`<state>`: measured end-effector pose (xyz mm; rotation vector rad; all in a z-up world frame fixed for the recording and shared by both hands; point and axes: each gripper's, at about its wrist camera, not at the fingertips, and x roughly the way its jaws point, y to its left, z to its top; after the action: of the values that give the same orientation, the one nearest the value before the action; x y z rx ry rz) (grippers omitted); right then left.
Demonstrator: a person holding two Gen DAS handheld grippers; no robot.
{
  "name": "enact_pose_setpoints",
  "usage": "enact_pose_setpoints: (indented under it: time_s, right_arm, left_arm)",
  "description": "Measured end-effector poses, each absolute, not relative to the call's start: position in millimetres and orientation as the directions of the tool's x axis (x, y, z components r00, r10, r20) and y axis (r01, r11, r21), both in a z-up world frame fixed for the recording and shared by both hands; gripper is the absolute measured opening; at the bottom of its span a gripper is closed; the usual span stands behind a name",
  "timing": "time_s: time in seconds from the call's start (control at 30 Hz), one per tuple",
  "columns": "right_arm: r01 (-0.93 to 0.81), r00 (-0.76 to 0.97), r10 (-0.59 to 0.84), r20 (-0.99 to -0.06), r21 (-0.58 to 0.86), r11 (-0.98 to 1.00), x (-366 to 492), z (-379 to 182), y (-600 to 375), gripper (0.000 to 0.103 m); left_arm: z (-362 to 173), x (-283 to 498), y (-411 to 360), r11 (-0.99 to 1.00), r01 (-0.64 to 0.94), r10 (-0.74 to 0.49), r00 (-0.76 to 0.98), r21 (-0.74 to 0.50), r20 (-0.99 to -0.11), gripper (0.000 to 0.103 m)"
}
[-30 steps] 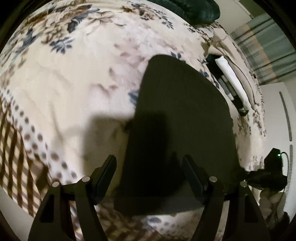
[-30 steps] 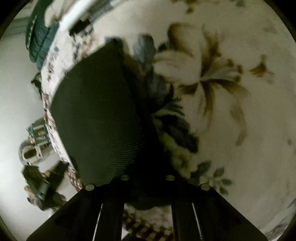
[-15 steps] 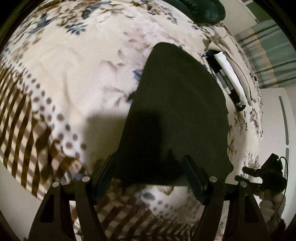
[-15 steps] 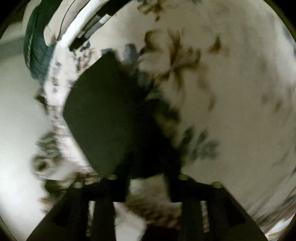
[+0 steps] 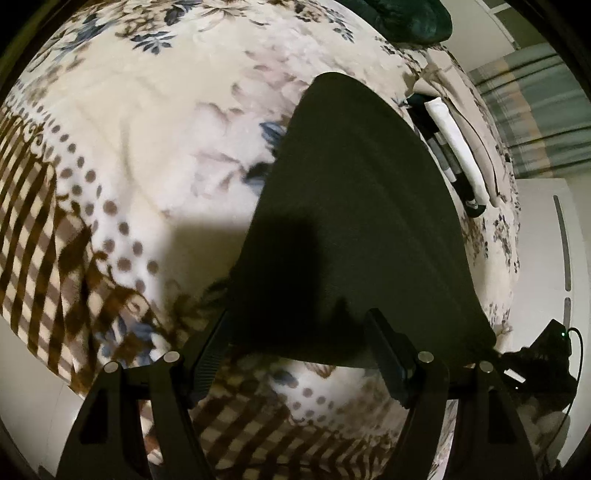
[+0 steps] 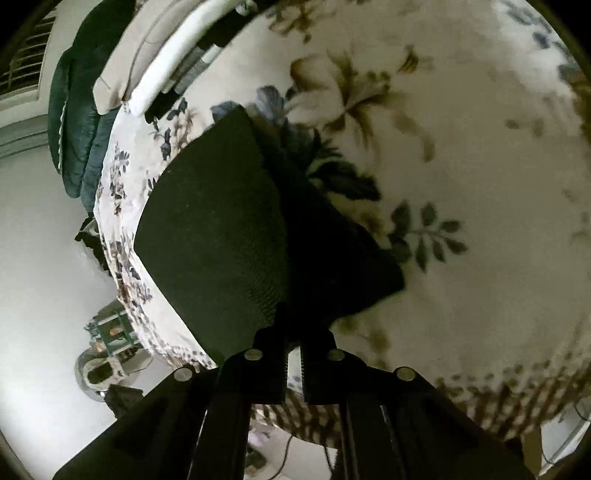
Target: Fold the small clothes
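A dark green-black cloth (image 5: pixel 354 206) lies folded flat on the floral blanket (image 5: pixel 147 129), near the bed's edge. My left gripper (image 5: pixel 299 317) hovers open over the cloth's near edge, its fingers (image 5: pixel 384 343) apart on either side and not pressing it. In the right wrist view the same cloth (image 6: pixel 214 229) lies just ahead of my right gripper (image 6: pixel 295 328). That gripper's jaws are closing to a thin slit, and I see nothing between them. The cloth's right part lies in the gripper's shadow.
A stack of folded clothes (image 5: pixel 454 147) and a dark green quilt (image 5: pixel 406 18) lie at the bed's far end. The stack (image 6: pixel 166 66) also shows in the right wrist view. The striped blanket border (image 5: pixel 37 229) hangs over the bed edge. A black device with a cable (image 5: pixel 546 354) sits below on the pale floor (image 6: pixel 37 258).
The right gripper opened briefly, shut again, and rose back from the cloth, which now looks smaller. The left gripper drifted back toward the bed's near edge, still open.
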<state>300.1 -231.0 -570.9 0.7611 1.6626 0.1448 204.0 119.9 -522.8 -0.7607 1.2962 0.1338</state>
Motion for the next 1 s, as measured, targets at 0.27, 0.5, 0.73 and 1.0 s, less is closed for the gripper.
enact_pose_setpoints:
  time_s: [0.27, 0.5, 0.73, 1.0]
  right_arm:
    - [0.436, -0.183, 0.546, -0.818, 0.431, 0.790, 304, -638, -262, 0.046]
    - [0.252, -0.090, 0.699, -0.709, 0.663, 0.705, 360, -628, -277, 0.075]
    - [0.151, -0.279, 0.818, -0.502, 0.819, 0.554, 406, -706, -227, 0.082]
    - [0.075, -0.327, 0.838, -0.437, 0.872, 0.484, 415, -704, -161, 0.082]
  left_arm:
    - [-515, 217, 132, 0.756, -0.470, -0.321, 0.341, -0.456, -0.883, 0.072]
    - [-530, 253, 157, 0.763, -0.381, -0.375, 0.397, -0.522, -0.838, 0.077]
    - [-606, 297, 176, 0.621, -0.372, -0.578, 0.378, -0.690, -0.724, 0.078]
    - [-606, 312, 167, 0.564, -0.285, -0.630, 0.458, -0.775, -0.627, 0.070]
